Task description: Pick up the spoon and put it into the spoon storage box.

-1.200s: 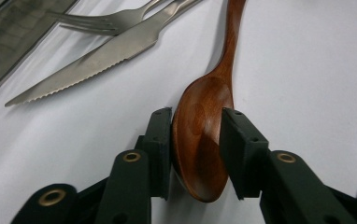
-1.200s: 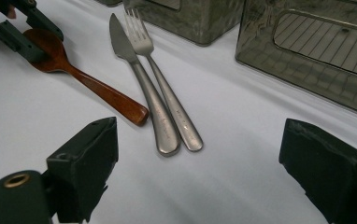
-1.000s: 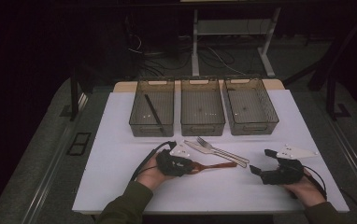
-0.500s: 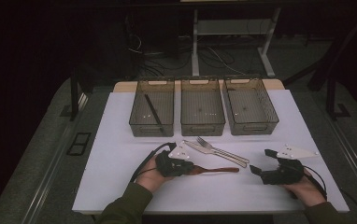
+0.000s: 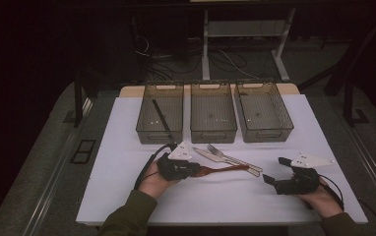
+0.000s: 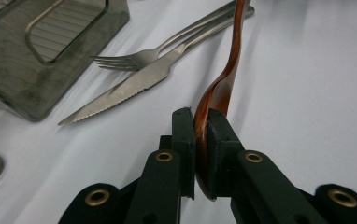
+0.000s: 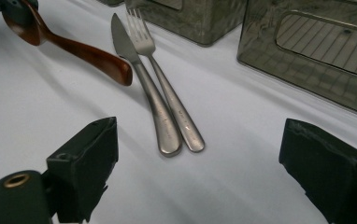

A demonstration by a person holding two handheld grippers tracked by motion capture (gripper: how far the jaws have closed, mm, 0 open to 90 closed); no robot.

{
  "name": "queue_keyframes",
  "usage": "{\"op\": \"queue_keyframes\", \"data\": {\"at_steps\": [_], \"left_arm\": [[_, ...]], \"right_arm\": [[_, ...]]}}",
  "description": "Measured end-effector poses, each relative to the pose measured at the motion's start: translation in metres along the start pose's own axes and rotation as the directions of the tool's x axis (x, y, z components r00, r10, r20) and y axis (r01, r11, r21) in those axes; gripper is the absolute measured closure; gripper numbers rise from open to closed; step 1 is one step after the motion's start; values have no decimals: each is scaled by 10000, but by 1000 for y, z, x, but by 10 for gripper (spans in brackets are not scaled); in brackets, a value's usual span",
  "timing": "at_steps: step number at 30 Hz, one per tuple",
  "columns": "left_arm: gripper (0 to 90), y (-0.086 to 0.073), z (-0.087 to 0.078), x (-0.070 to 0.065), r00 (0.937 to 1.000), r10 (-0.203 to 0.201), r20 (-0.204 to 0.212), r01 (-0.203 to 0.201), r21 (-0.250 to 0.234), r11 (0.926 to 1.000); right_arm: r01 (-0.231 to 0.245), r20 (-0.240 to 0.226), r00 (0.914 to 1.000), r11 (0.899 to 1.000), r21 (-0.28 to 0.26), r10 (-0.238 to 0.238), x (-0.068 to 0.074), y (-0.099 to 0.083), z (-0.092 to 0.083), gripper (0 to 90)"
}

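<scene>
White table surface [image 5: 127, 147] carries three grey bins [image 5: 213, 112] in a row at the far side. A knife [image 5: 210, 156] and fork [image 5: 225, 155] lie touching, side by side, just before the bins.

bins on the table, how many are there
3, in a row at the table's far edge: left bin holding a dark stick, middle bin, right bin. None seems hidden.

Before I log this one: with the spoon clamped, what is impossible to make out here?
- Wooden spoon: bowl tip hidden between the left claw's pads, left gripper view.
- Dark stick in the left bin: too small and dim to identify, high view.
- Right bin: cut off by the frame edge, right gripper view.
</scene>
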State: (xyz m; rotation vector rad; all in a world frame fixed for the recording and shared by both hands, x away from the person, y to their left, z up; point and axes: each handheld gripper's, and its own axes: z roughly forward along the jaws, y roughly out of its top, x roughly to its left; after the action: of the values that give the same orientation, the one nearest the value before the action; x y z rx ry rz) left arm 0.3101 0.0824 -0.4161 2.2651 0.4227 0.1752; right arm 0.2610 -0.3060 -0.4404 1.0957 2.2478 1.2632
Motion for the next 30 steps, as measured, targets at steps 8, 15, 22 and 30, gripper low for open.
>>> {"op": "queue_keyframes", "data": {"at_steps": [8,15,22,30], "left_arm": [[824,3,-6,5,9996,-243,-134,242,-116,9996],[825,5,-15,12,9976,-561,-402,555,-175,9983],[825,9,-22,20,9952,-785,-592,773,-215,9968],[824,18,-26,26,9905,-1117,-800,1089,-385,9933]], "right_arm": [[147,-156,9998,9997,-201,-150,8,2,1,62],[471,-260,9986,9988,142,-468,14,2,5,1],[517,-290,9983,9983,259,-509,13,2,7,1],[425,-195,9989,9989,220,-421,12,2,7,1]]}}
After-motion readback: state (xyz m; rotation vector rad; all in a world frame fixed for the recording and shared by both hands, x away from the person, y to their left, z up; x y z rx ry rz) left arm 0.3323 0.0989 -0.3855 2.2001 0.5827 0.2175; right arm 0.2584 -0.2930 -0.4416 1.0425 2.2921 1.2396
